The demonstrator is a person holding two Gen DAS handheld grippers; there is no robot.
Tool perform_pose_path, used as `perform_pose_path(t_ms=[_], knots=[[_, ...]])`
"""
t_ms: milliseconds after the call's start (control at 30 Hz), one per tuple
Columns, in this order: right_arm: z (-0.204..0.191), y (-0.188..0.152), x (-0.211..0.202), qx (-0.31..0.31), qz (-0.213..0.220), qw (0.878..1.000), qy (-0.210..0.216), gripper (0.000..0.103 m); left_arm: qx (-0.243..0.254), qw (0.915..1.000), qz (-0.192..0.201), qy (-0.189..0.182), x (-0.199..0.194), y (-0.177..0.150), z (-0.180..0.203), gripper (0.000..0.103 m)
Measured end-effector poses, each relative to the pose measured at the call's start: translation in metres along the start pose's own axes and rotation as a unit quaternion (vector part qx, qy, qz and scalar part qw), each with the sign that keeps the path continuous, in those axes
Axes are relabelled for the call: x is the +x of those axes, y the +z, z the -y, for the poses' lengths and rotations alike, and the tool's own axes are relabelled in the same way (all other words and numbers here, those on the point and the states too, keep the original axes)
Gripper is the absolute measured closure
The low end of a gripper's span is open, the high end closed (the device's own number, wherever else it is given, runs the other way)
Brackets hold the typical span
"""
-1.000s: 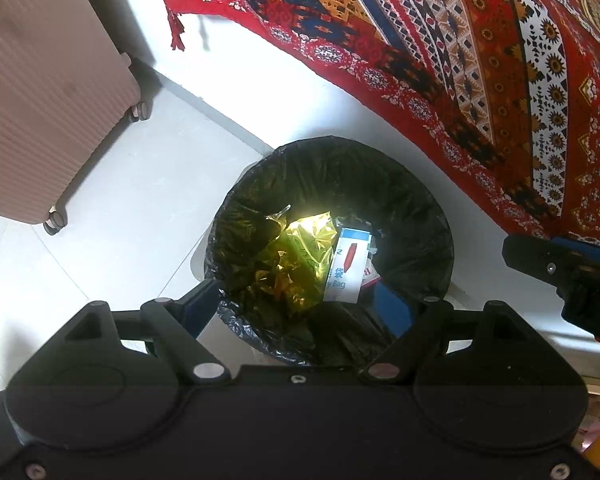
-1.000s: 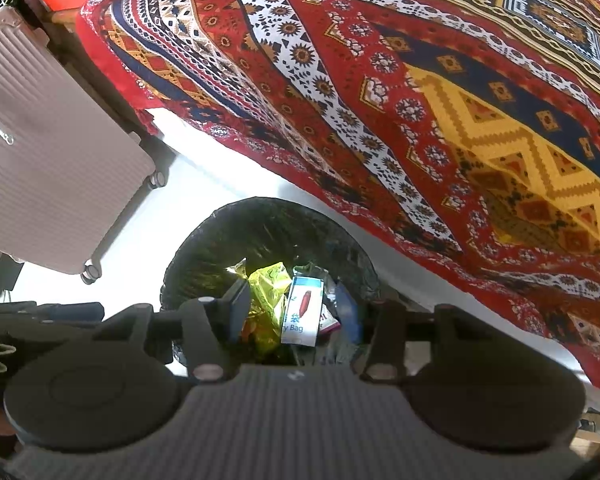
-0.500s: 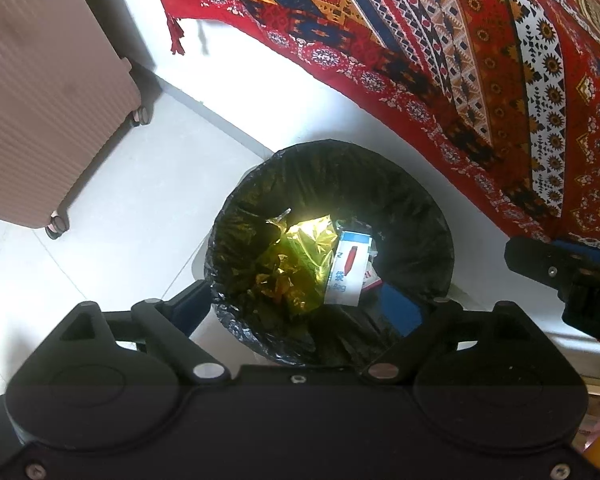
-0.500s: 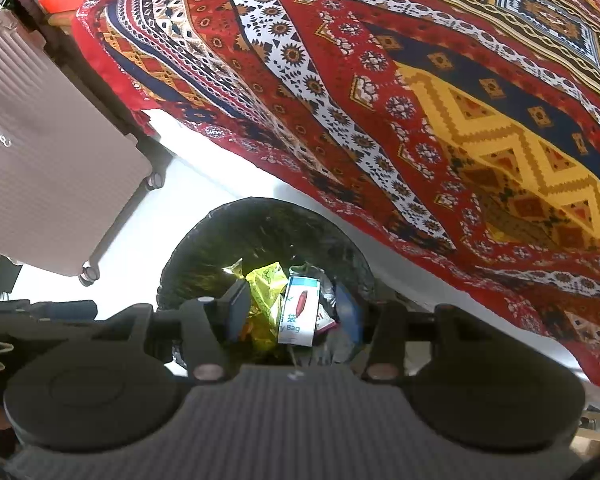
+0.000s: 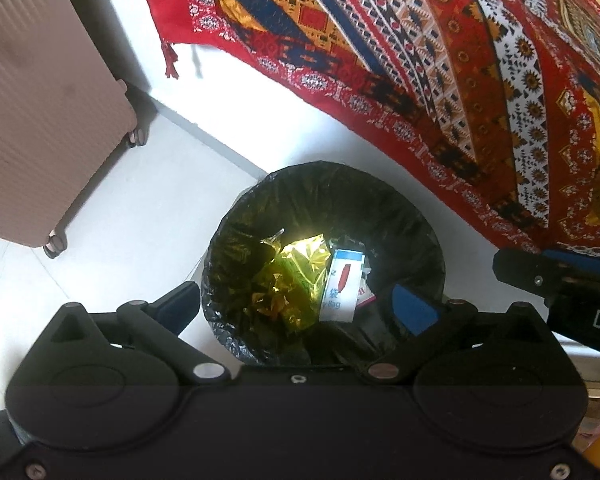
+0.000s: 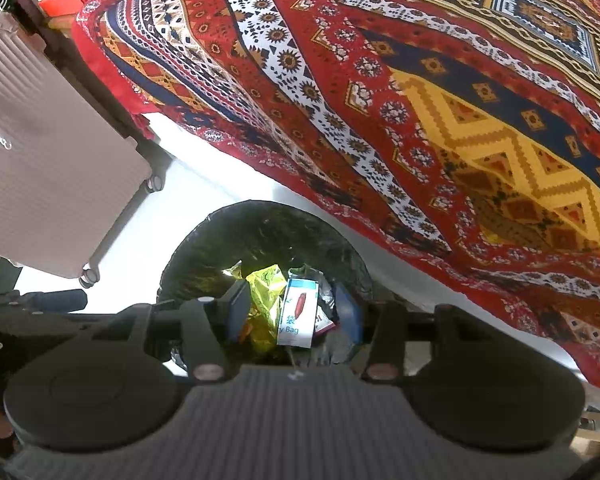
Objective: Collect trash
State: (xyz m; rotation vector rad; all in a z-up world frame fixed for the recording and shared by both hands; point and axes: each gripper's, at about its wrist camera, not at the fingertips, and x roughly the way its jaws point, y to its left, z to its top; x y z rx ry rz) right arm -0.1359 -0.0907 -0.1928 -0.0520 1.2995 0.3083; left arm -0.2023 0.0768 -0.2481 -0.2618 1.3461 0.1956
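Observation:
A round bin with a black liner (image 5: pixel 324 170) stands on the floor below both grippers. Inside it lie a crumpled gold foil wrapper (image 5: pixel 296 272) and a white-and-blue packet (image 5: pixel 342 284) with a red mark. My left gripper (image 5: pixel 296 306) hangs above the bin's near rim, jaws opening wide, nothing between them. The right wrist view shows the same bin (image 6: pixel 260 210), wrapper (image 6: pixel 264 284) and packet (image 6: pixel 298 312) beyond my right gripper (image 6: pixel 294 312), which stands half open and empty. Its black body (image 5: pixel 560 284) shows right of the bin.
A pink ribbed suitcase (image 5: pixel 40 100) on wheels stands left of the bin on the pale tiled floor (image 5: pixel 120 220). A red patterned cloth (image 5: pixel 460 80) drapes over a white edge behind and right of the bin. The left gripper's body (image 6: pixel 32 308) sits at the left.
The left gripper's fingers have spread wider apart over the bin. The right gripper and the trash in the bin have stayed as they were.

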Motion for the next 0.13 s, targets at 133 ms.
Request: perform_pose_path(t_ms=[133], knots=[[-0.002, 0.0005, -0.0048, 0.005, 0.002, 1.0, -0.001, 0.04, -0.004, 1.0, 0.002, -0.002, -0.0018, 0.0021, -0.0008, 0.0]])
